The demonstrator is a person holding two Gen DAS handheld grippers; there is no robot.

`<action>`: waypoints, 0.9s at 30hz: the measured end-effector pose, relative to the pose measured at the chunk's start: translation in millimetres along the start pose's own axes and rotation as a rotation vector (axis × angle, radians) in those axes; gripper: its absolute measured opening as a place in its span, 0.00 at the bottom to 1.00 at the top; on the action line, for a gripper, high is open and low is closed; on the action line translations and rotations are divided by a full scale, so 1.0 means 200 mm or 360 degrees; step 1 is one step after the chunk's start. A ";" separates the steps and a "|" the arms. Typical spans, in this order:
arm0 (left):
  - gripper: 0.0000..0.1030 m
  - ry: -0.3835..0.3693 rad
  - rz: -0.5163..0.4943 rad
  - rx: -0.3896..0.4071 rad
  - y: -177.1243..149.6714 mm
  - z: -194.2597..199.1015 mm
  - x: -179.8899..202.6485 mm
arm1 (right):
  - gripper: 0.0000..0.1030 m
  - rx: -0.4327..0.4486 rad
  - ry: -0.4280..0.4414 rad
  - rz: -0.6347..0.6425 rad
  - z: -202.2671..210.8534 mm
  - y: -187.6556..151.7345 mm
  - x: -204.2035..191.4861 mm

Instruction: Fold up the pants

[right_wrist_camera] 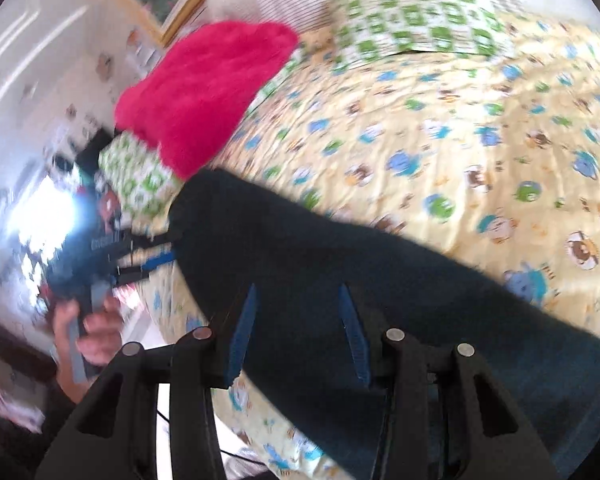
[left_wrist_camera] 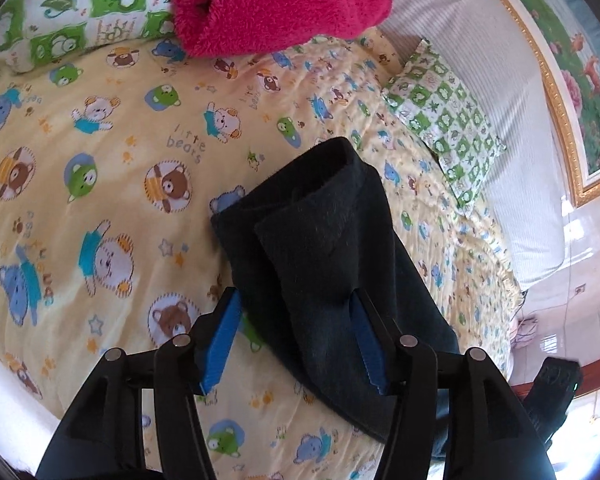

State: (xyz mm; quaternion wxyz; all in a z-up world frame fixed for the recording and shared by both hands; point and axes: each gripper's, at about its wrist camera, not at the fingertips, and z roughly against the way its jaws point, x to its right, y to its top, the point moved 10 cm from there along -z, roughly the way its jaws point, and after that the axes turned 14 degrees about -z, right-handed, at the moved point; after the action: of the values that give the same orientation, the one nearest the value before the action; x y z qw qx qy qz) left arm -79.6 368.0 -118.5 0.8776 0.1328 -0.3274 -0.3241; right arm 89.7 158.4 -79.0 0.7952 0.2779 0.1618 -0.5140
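Dark navy fleecy pants [left_wrist_camera: 320,240] lie folded in a thick strip on the bed's yellow bear-print sheet [left_wrist_camera: 100,200], one layer lapped over another at the far end. Left gripper [left_wrist_camera: 296,312] jaws stand open, the fabric between them but unpinched. Right gripper [right_wrist_camera: 296,312] jaws likewise stand open above the cloth.

Home bedroom: bear-print bedspread [left_wrist_camera: 100,184], checked pillow [left_wrist_camera: 444,128].
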 end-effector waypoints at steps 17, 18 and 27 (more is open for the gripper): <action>0.58 0.0084 0.0087 0.0019 -0.04 -0.02 -0.06 | 0.44 -0.0244 -0.0132 -0.0092 -0.35 0.12 0.20; 0.58 0.0085 0.0083 0.0015 -0.04 -0.03 -0.05 | 0.44 -0.0239 -0.0136 -0.0072 -0.35 0.11 0.19; 0.20 0.0013 0.0027 0.0066 0.07 -0.15 0.04 | 0.21 -0.0219 -0.0232 0.0198 -0.35 0.01 0.10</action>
State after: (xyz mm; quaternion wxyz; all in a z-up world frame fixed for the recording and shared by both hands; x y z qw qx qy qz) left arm -47.8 373.0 -131.0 0.8787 0.1495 -0.3315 -0.3094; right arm 101.5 187.8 -144.7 0.8525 0.1940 0.1208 -0.4701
